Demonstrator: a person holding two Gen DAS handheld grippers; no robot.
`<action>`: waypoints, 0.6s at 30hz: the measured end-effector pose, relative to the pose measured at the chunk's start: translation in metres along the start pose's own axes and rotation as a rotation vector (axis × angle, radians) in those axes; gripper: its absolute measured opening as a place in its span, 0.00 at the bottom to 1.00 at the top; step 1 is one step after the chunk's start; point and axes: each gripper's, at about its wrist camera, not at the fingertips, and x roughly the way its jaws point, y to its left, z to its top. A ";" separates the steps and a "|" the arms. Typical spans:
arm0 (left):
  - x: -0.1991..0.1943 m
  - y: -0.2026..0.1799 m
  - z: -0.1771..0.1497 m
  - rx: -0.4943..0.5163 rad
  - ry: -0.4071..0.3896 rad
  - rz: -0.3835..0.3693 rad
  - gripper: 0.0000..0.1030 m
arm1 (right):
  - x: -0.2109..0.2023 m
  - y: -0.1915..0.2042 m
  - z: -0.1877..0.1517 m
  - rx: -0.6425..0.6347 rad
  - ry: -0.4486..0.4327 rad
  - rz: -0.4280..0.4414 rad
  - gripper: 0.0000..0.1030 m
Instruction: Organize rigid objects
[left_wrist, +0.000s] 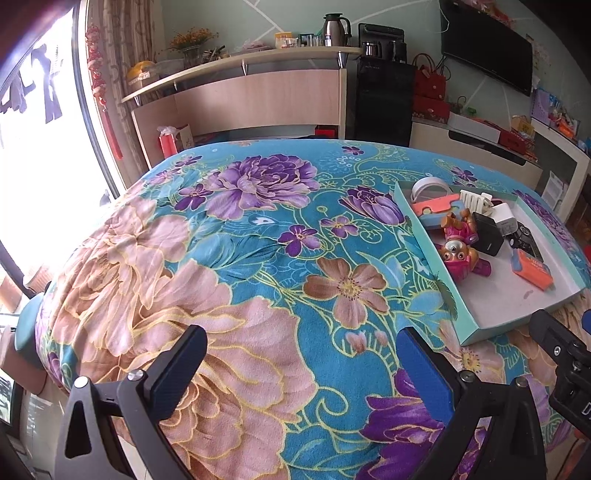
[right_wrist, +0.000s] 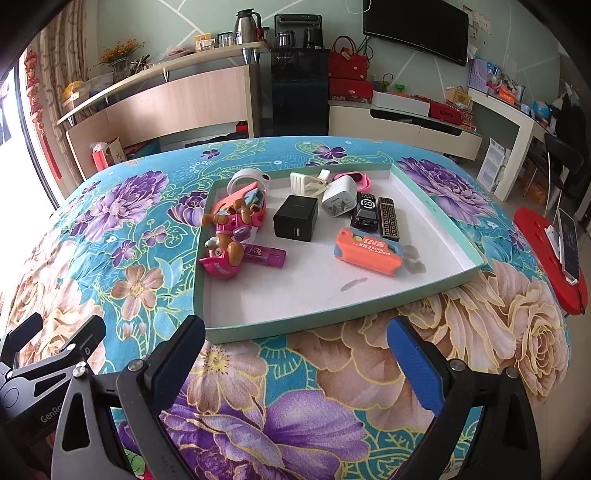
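A shallow pale-green tray (right_wrist: 332, 325) with a white floor lies on the flowered table cover; it also shows at the right of the left wrist view (left_wrist: 436, 273). In it lie a pink toy dog (right_wrist: 225, 240), a black charger (right_wrist: 295, 218), a white charger (right_wrist: 338, 199), an orange knife case (right_wrist: 367, 251), a black toy car (right_wrist: 365, 210), a purple stick (right_wrist: 266, 254) and a white clip (right_wrist: 306, 182). My right gripper (right_wrist: 295, 350) is open and empty just in front of the tray's near wall. My left gripper (left_wrist: 301, 362) is open and empty over bare cover, left of the tray.
A red stool (right_wrist: 546, 254) with a phone (right_wrist: 569, 243) stands right of the table. A wooden counter (right_wrist: 166, 103), black cabinet (right_wrist: 299, 92) and low white shelf (right_wrist: 406, 125) stand beyond the far edge. A bright window (left_wrist: 40, 155) is at the left.
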 end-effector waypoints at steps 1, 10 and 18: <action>0.001 0.000 0.000 0.001 0.004 0.005 1.00 | 0.001 0.001 -0.002 0.000 0.002 0.000 0.96; 0.005 0.001 -0.002 0.001 0.020 0.014 1.00 | 0.010 0.010 -0.013 -0.029 0.032 0.007 0.96; 0.006 0.000 -0.003 0.010 0.031 0.009 1.00 | 0.009 0.009 -0.015 -0.025 0.028 -0.001 0.96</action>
